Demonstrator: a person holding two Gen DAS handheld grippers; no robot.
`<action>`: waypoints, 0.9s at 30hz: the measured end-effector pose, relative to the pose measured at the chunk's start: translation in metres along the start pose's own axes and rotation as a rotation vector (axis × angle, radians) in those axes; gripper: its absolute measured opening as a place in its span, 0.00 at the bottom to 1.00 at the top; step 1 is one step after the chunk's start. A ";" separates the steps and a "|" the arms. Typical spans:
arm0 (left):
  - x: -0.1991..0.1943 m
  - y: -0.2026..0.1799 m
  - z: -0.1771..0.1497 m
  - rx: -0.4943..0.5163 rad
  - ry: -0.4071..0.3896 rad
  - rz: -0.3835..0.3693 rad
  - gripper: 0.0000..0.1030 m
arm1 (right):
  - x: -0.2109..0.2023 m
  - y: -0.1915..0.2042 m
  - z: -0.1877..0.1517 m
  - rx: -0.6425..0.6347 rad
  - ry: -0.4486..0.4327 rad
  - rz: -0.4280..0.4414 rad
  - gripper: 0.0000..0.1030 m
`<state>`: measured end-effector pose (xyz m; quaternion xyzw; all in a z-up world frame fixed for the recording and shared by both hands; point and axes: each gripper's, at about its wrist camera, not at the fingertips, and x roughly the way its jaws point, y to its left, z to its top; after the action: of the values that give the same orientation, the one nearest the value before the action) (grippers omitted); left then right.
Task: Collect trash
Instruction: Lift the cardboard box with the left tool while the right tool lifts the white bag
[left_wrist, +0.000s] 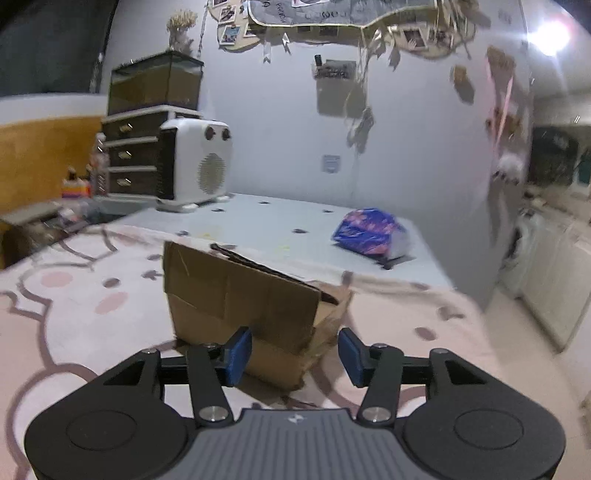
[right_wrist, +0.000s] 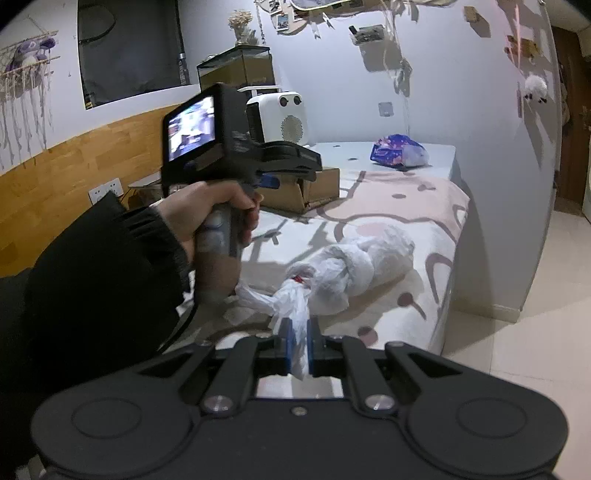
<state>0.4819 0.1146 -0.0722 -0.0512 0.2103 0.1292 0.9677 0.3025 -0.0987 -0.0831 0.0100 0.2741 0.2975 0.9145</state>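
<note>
My left gripper (left_wrist: 294, 352) is open and empty, its blue pads just in front of a brown cardboard box (left_wrist: 251, 295) that lies on the bed. The box also shows in the right wrist view (right_wrist: 306, 188), behind the left gripper (right_wrist: 271, 173) held in a hand. My right gripper (right_wrist: 299, 343) is shut on the twisted end of a white plastic trash bag (right_wrist: 351, 269), whose bulk rests on the bed ahead. A blue and purple wrapper bag (left_wrist: 369, 230) lies farther back on the pale blue sheet; it also shows in the right wrist view (right_wrist: 399, 151).
A pink patterned blanket (left_wrist: 74, 295) covers the bed. A white heater (left_wrist: 195, 162) stands at the bed's far end, beside dark drawers (left_wrist: 129, 155) with a glass tank on top. The tiled floor (right_wrist: 517, 350) lies to the right of the bed edge.
</note>
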 end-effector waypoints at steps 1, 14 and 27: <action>0.002 -0.002 0.000 0.002 -0.002 0.032 0.51 | -0.001 -0.001 -0.002 0.005 0.002 0.000 0.07; 0.006 0.004 0.011 -0.232 -0.097 0.123 0.41 | -0.005 -0.001 -0.019 0.060 0.007 0.018 0.07; -0.035 0.065 0.004 -0.271 -0.078 0.057 0.03 | -0.014 -0.007 -0.022 0.117 -0.011 0.022 0.05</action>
<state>0.4350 0.1696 -0.0565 -0.1706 0.1543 0.1857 0.9553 0.2857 -0.1152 -0.0958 0.0680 0.2859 0.2910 0.9105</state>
